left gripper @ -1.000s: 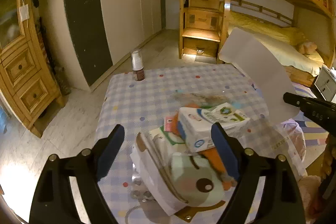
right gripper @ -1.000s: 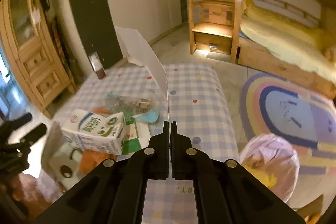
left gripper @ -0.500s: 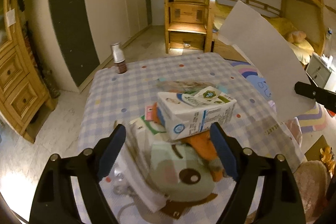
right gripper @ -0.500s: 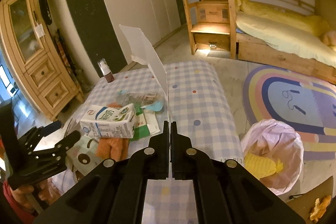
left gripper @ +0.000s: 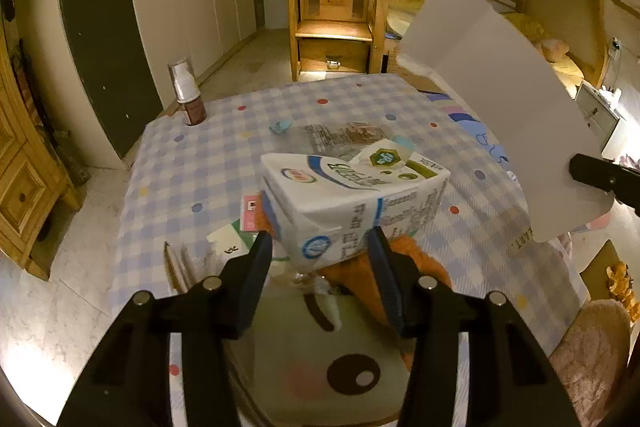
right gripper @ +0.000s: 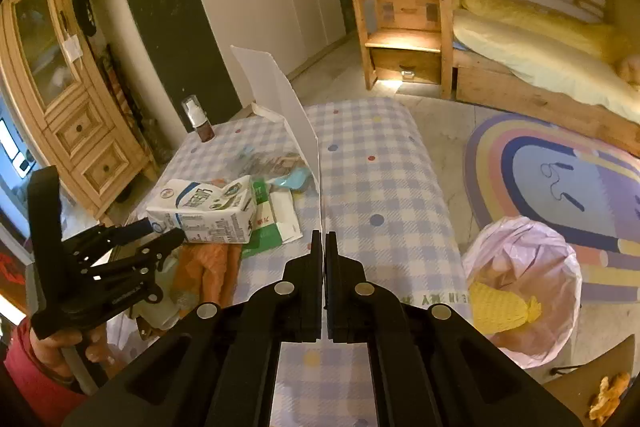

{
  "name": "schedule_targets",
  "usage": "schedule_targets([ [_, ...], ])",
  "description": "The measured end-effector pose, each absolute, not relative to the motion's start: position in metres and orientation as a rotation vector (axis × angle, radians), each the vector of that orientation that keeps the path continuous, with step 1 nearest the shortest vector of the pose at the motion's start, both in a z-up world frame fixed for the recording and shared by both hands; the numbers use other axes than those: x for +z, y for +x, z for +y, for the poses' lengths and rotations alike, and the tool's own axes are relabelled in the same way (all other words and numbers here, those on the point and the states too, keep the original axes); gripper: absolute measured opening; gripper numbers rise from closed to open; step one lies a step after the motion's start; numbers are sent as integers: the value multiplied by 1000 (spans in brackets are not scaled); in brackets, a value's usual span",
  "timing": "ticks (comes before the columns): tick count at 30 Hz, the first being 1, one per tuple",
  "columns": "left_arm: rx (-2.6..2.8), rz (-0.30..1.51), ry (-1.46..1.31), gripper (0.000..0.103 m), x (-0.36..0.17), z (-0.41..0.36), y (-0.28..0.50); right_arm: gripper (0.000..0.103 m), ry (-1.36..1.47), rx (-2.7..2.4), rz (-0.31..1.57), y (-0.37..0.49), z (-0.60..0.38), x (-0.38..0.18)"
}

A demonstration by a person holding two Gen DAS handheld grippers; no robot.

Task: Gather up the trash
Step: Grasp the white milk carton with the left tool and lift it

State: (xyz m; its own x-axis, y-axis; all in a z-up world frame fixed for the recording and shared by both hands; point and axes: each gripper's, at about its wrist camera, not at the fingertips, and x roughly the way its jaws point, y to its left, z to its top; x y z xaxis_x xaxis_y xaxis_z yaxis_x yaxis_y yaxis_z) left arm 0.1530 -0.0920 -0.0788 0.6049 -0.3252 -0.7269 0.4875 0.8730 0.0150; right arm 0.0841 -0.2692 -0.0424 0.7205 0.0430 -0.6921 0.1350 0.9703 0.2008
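A white milk carton (left gripper: 352,203) lies on its side on a pile of paper litter on the checked table (left gripper: 192,155). My left gripper (left gripper: 320,247) has its fingers on either side of the carton's near end, touching it. The carton also shows in the right wrist view (right gripper: 204,213), with the left gripper (right gripper: 160,233) at its left end. My right gripper (right gripper: 323,239) is shut on a white sheet of card (right gripper: 288,115), held upright above the table; the card also shows in the left wrist view (left gripper: 504,107).
A brown spray bottle (left gripper: 188,95) stands at the table's far left corner. Wrappers and green paper (right gripper: 276,219) lie by the carton. A pink trash bag (right gripper: 524,279) with yellow trash sits on the floor right of the table. A wooden cabinet (right gripper: 60,99) stands left.
My left gripper has moved forward and its fingers have closed in around the carton's near end. The right gripper has kept hold of the card and pulled back a little.
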Motion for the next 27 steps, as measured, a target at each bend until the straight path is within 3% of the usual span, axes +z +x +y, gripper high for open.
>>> schedule_targets([
  [1, -469, 782, 213, 59, -76, -90, 151, 1, 241, -52, 767, 84, -268, -42],
  [3, -471, 751, 186, 86, -69, -86, 148, 1, 239, -50, 766, 84, -266, -42],
  [6, -468, 721, 163, 94, -59, -85, 148, 1, 239, -49, 761, 84, -265, -41],
  [10, -445, 746, 118, 89, -55, -81, 164, 1, 227, -50, 765, 84, -262, -42],
  [12, -455, 776, 122, 68, -57, -81, 168, 1, 218, -62, 772, 86, -262, -44],
  [18, -587, 805, 148, 54, -67, -97, 153, 1, 233, -73, 782, 88, -266, -45],
  [25, -736, 793, 169, 56, -68, -129, 131, 1, 241, -93, 780, 82, -273, -45],
  [27, -715, 787, 173, 84, -68, -129, 131, 1, 244, -97, 778, 80, -276, -44],
])
